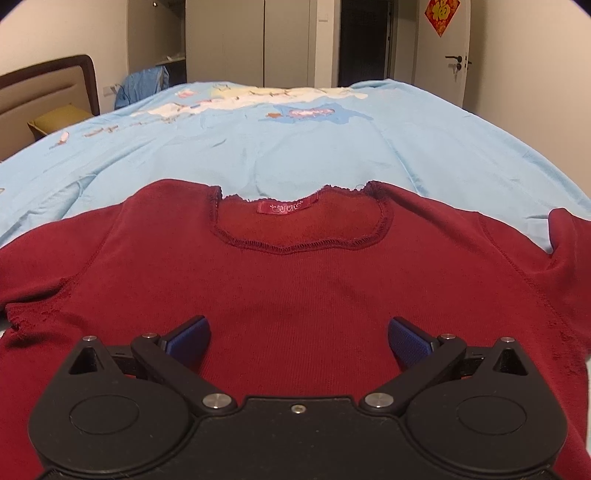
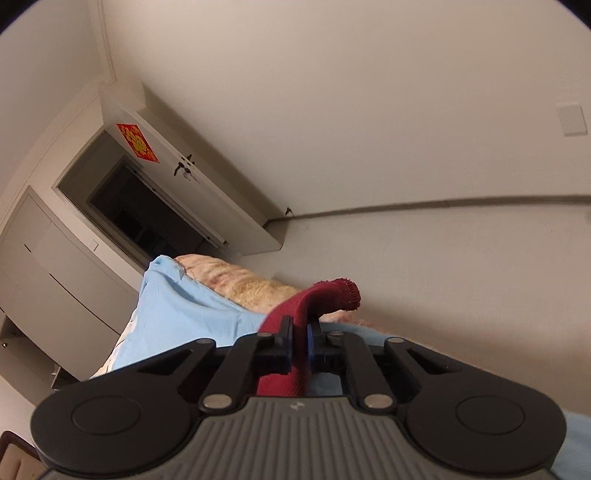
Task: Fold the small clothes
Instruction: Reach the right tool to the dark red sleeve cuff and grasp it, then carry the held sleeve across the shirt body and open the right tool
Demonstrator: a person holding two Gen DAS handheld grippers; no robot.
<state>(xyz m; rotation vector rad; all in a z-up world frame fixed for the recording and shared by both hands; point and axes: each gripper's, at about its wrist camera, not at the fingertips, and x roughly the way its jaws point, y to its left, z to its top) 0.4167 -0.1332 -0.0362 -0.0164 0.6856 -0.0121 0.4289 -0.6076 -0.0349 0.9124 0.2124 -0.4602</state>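
So the dark red knit top (image 1: 295, 280) is lying flat on the bed's light blue cartoon-print sheet (image 1: 295, 147), neckline at the far side. Its red neck label (image 1: 287, 206) has writing, too small to read. The left gripper (image 1: 298, 334) is hovering wide open over the near chest, gripping nothing. The right gripper (image 2: 300, 341) is pinching a red sleeve end (image 2: 332, 291) closed. A red door decoration (image 1: 441, 14) is hanging far right.

**A bedroom in a home**

A wide bed (image 1: 332, 147) is lying under a light blue cartoon-print cover, a padded headboard (image 1: 48, 88) is standing at its left, pale wardrobe doors (image 1: 251, 40) are lining the far wall, and a red paper charm (image 1: 441, 14) is hanging on the door (image 1: 439, 59).
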